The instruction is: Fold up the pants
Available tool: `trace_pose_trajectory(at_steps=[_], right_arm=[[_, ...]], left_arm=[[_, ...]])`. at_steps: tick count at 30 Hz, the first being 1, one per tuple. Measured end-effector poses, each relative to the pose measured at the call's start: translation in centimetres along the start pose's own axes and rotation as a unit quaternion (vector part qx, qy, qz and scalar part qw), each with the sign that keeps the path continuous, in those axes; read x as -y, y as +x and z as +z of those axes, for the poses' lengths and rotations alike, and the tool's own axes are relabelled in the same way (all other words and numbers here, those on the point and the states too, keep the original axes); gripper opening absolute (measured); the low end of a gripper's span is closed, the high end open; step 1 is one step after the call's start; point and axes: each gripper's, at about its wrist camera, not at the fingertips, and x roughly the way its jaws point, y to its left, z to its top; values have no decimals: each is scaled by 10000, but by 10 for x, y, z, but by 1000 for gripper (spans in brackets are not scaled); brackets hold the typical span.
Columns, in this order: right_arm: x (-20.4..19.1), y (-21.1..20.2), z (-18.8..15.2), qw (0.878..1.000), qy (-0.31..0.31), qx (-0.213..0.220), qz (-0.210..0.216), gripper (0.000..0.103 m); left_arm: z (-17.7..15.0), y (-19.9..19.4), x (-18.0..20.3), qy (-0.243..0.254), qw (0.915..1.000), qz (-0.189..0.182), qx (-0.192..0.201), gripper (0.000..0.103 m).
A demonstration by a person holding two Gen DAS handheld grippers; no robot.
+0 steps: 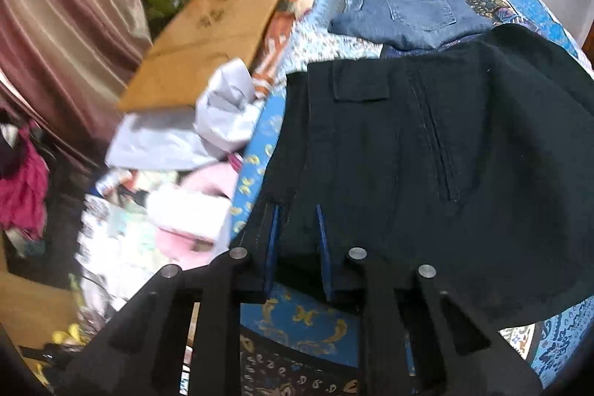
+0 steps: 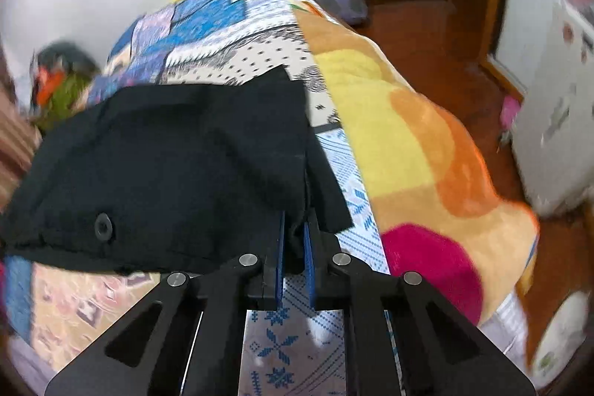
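Note:
Black pants (image 1: 427,154) lie on a patterned bedspread (image 1: 297,321), with a flap pocket and a zip pocket showing. My left gripper (image 1: 297,214) is shut on the near left edge of the black pants. In the right wrist view the black pants (image 2: 167,154) show a button near their left edge. My right gripper (image 2: 295,221) is shut on their near right corner, with cloth pinched between the blue pads.
Folded blue jeans (image 1: 404,10) lie on the bed beyond the black pants. A cardboard box (image 1: 208,39), grey bags and clutter are left of the bed. An orange and yellow blanket (image 2: 408,143) covers the bed's right side, with wooden floor (image 2: 427,32) beyond.

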Motion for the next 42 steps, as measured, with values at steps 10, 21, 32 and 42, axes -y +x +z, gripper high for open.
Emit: trace_pose_trajectory(at_steps=[10,21,32,42], right_arm=[[25,0,13,9991,-181,-383,74,17],[15,29,82,9992,-371,52,149,26],[7,70,92,9971,-738,-6,192,10],[-15,40,108,9854,-1444,882,-189,7]], left_arm=[[-6,-34,-8,109,9997,165,135,11],[-22,-2,15,315,9974,611,-215,12],[-19,6,23,383,9946,926,-273,11],[-16,-8,18,61,9934,1142,-36,12]])
